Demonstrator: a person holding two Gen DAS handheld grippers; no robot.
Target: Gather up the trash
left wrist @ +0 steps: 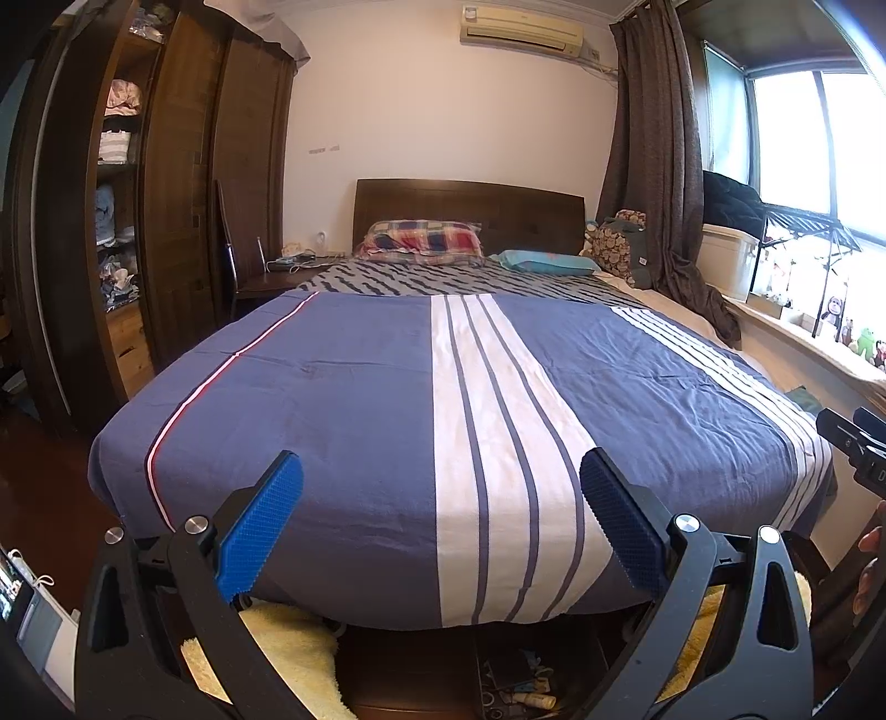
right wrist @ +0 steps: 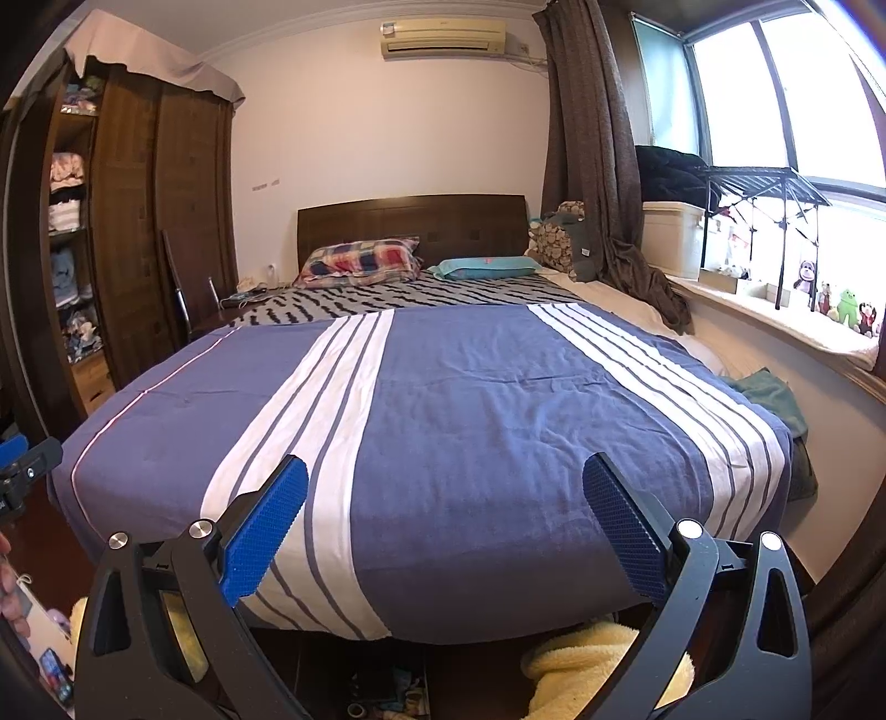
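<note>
Both claws hang spread wide and empty above the foot of the bed (left wrist: pixel 354 387): the left claw (left wrist: pixel 440 498) over the white stripe band, the right claw (right wrist: pixel 446 501) over plain blue duvet.

No trash shows on the bed. The only likely litter is the small clutter (left wrist: pixel 523 684) on the dark floor under the bed's foot, seen low in both views and too small to sort.

The risks, as I judge them: that clutter may be belongings, not rubbish, and get binned wrongly; a claw reaching down could snag the yellow fleece blanket (right wrist: pixel 581 659) or the duvet edge.

Counted: two claws, two pillows, the plaid pillow (left wrist: pixel 423 239) and the teal pillow (left wrist: pixel 545 261), one air conditioner (left wrist: pixel 520 30), one wardrobe (left wrist: pixel 183 183).
</note>
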